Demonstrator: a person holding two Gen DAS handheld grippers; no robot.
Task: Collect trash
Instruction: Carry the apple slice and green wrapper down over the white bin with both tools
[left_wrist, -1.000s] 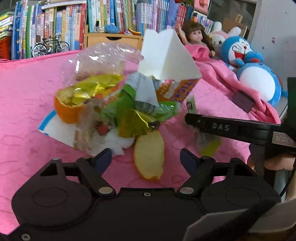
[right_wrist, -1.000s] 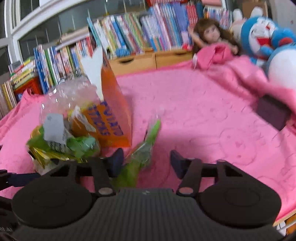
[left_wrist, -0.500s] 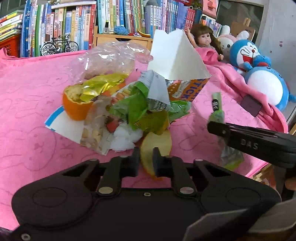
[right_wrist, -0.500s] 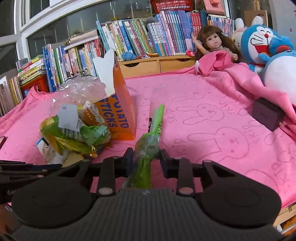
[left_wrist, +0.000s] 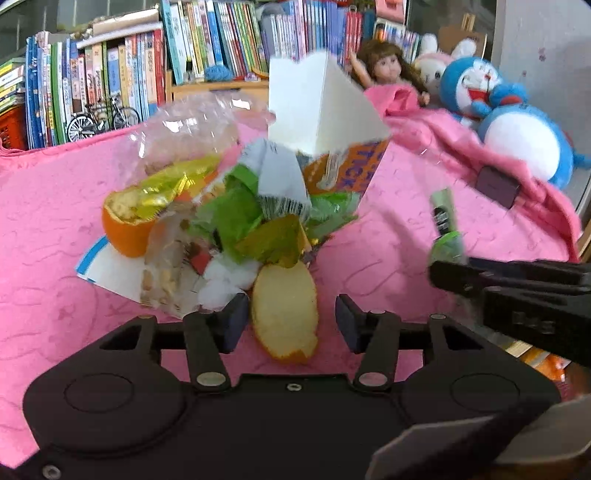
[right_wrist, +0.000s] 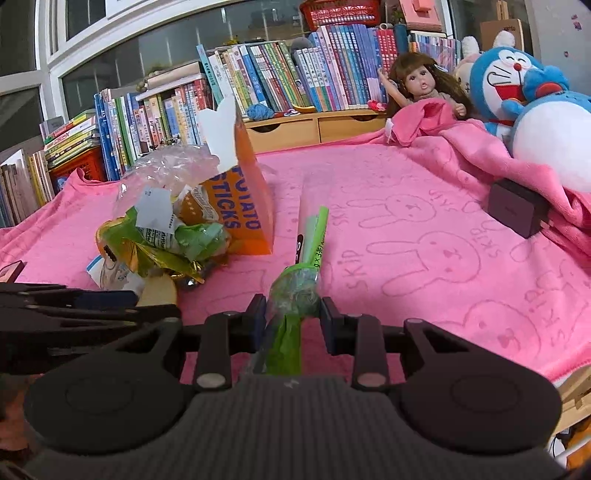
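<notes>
On the pink blanket (left_wrist: 44, 206) lies a trash pile: a half orange peel (left_wrist: 125, 229), a clear plastic bag (left_wrist: 184, 133), green wrappers (left_wrist: 229, 218), a gold wrapper (left_wrist: 273, 243) and an orange potato-sticks box (left_wrist: 325, 110). A pale strip of peel (left_wrist: 286, 314) rests between the jaws of my left gripper (left_wrist: 289, 319), which are opening, with their pads off it. My right gripper (right_wrist: 292, 317) is shut on a long green wrapper (right_wrist: 314, 240), right of the pile (right_wrist: 166, 236). That wrapper (left_wrist: 445, 221) also shows in the left wrist view.
A doll (right_wrist: 421, 85) and blue plush toys (right_wrist: 517, 81) lie at the back right, with a black box (right_wrist: 517, 206) on the blanket beside them. Bookshelves (right_wrist: 258, 74) and wooden drawers (right_wrist: 314, 129) line the back. The table edge (right_wrist: 576, 384) is at the right.
The left jaws closed on the peel strip, then came apart again with the strip lying between them. The right jaws closed on the green wrapper and carried it sideways.
</notes>
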